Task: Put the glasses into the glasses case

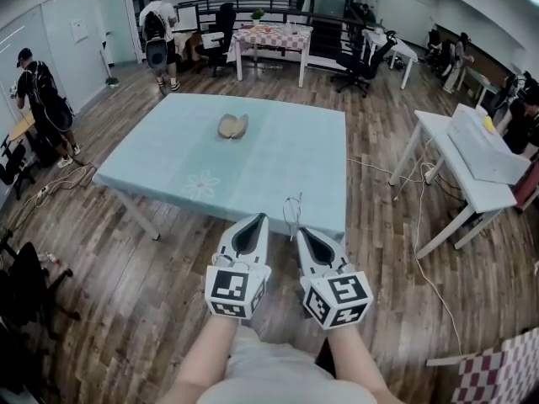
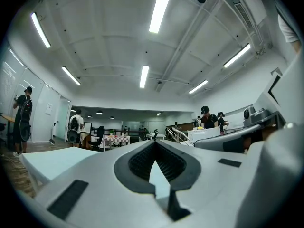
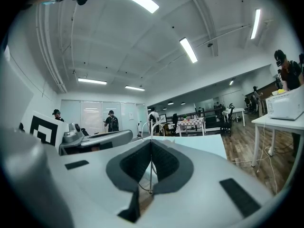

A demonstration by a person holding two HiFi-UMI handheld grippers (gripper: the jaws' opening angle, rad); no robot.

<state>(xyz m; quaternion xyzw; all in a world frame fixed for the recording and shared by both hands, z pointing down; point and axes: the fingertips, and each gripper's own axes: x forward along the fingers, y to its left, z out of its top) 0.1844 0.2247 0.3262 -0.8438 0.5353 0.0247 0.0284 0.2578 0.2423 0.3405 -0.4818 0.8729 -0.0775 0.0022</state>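
Right claw pinched shut on thin wire glasses, which stick out ahead of its tips. Left claw closed, empty. Case lies well ahead of both on table, apparently open. Glasses picked up; insertion not yet done.

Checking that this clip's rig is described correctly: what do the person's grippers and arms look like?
Both the left gripper and right gripper have pale grey-white tapered shells with dark ribbed pads lining a teardrop opening. Each carries a cube of black-and-white square markers at the rear. No cables show. The forearms are unsleeved.
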